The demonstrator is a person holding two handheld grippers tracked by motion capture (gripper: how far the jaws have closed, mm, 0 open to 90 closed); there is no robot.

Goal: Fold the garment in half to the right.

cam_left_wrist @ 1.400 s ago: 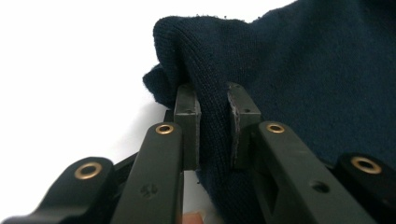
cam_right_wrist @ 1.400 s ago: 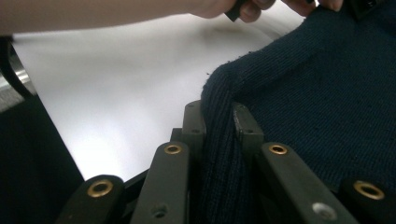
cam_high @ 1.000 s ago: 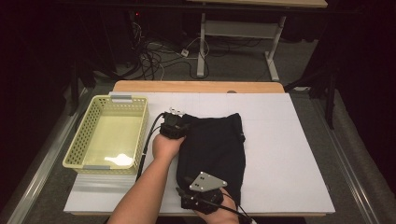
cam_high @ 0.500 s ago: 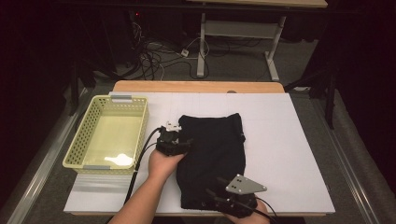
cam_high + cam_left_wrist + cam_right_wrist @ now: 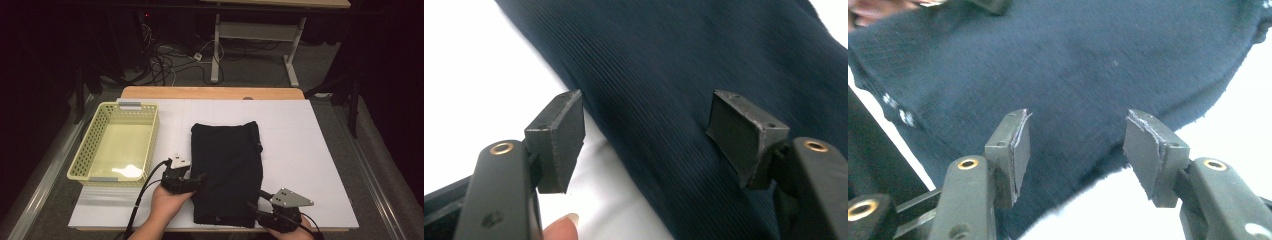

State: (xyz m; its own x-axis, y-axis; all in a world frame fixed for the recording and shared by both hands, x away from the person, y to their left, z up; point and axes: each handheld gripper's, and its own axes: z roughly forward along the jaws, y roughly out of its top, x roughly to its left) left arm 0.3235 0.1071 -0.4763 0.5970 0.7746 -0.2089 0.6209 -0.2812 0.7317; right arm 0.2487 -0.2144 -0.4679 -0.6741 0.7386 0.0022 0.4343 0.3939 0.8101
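Garment (image 5: 227,172): dark, folded, laid flat mid-counter (image 5: 310,150) beside basket (image 5: 115,145). Left tool (image 5: 196,181), right tool (image 5: 256,207): spread, jaws just opened, nothing pinched. Step judged: regrasp at edges; next fold requires fresh pinch.

This looks like a lab or recording room: a white-covered surface (image 5: 300,145) stands under bright light in an otherwise dark space. Beyond it, far from either gripper, tangled cables (image 5: 165,62) and a power strip (image 5: 198,56) lie on grey carpet (image 5: 260,65) beside a metal-legged desk frame (image 5: 250,35).
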